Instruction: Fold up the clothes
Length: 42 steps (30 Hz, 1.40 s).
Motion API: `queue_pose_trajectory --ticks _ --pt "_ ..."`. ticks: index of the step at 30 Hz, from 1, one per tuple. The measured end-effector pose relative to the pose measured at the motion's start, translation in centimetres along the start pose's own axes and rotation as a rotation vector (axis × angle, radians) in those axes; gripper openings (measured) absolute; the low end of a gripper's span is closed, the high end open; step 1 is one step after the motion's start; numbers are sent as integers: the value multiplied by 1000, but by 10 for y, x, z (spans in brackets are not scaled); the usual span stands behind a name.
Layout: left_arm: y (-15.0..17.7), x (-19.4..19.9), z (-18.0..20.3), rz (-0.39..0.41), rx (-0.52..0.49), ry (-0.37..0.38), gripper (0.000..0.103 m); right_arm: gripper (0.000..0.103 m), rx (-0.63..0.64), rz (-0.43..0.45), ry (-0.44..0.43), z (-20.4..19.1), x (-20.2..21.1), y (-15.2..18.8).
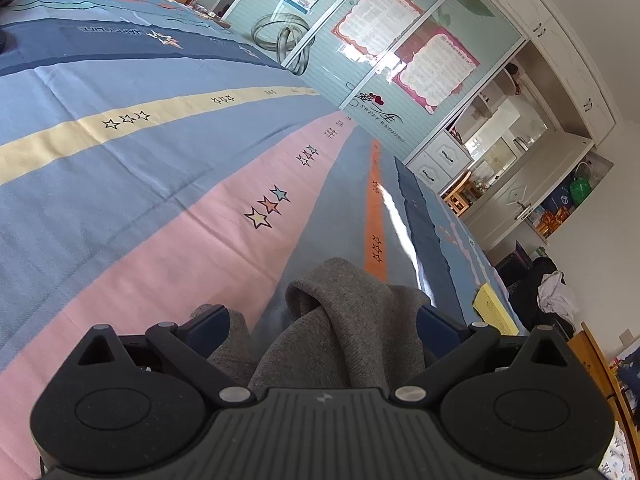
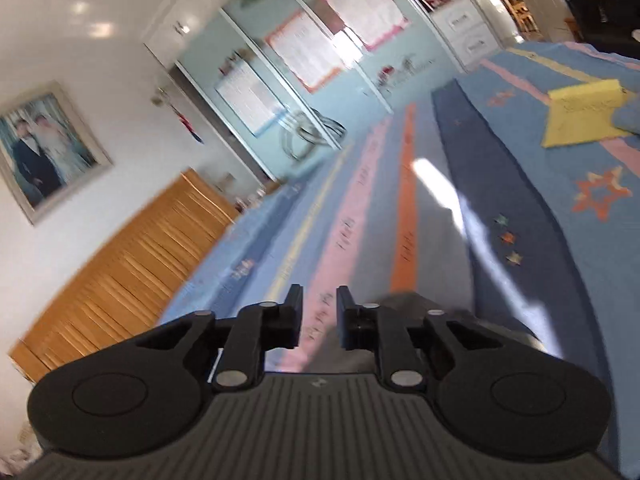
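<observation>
Grey knitted fabric garment (image 1: 348,320) lay bunched between the two blue-padded fingers of the left gripper (image 1: 324,320), its folds heaped up in the gap and draping back toward the gripper body. The fingers stood wide apart with cloth pressed against both inner faces, so whether they were clamping it could not be told. Beneath it stretched the striped blue bedspread (image 1: 120,168) with pink, cream and orange bands and small star motifs.

The right gripper (image 2: 319,316) hovered above the same bed, its black fingers set close together with a narrow gap between them and nothing in that gap. A dark grey patch of cloth (image 2: 408,300) showed just behind its right finger, low against the bedspread (image 2: 500,184); the blur made its outline hard to read. A yellow flat folded sheet (image 2: 580,116) lay well apart, toward the far corner of the bed.
</observation>
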<state>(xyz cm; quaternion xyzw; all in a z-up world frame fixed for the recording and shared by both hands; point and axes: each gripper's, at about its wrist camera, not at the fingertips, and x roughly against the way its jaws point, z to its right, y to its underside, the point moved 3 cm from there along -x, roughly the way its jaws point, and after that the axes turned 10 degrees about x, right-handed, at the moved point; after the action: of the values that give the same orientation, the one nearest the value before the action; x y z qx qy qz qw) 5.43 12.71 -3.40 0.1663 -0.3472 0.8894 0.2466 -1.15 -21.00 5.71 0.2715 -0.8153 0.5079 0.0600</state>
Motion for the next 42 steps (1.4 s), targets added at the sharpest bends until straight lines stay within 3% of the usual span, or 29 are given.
queue_pose_trajectory --ticks 3,6,8,10,14,17,22,24,25,26,28,31,32,34,38,42 --pt "3 -2 2 -7 -26 -4 100 39 -68 -81 79 31 -12 57" --pt "6 -5 3 -20 -35 -7 100 46 -101 -83 51 38 -14 100" --pt "8 -7 3 -28 -39 -17 100 57 18 -74 61 19 -17 113" --pt "11 -9 5 -33 -52 -27 100 76 240 -102 109 -10 -25 117" --pt "13 -9 7 -25 -70 -42 100 93 650 -100 173 -59 -43 125" --pt "13 -10 6 -19 -68 -51 100 95 885 -103 287 -77 -69 133" --pt "13 -13 4 -26 -65 -71 100 94 1095 -104 277 -95 -109 142" --pt "12 -13 4 -24 -63 -75 100 88 1120 -99 312 -93 -122 137" --pt "11 -13 3 -23 -63 -77 100 72 1049 -116 290 -86 -126 127" --pt "11 -13 3 -22 -62 -77 100 63 977 -133 267 -80 -131 118" --pt "9 -13 2 -20 -60 -79 100 46 694 -137 178 -58 -130 89" --pt "7 -12 -2 -18 -43 -82 100 28 235 -58 80 -15 -116 52" --pt "6 -12 -3 -17 -36 -83 100 26 64 -6 20 -1 -104 42" --pt "5 -11 -4 -16 -29 -86 100 22 -163 97 -78 16 -79 26" --pt "5 -10 -4 -21 -27 -87 100 21 -257 236 -129 20 -28 -11" --pt "5 -8 -4 -19 -26 -83 100 19 -162 333 -78 12 6 -52"
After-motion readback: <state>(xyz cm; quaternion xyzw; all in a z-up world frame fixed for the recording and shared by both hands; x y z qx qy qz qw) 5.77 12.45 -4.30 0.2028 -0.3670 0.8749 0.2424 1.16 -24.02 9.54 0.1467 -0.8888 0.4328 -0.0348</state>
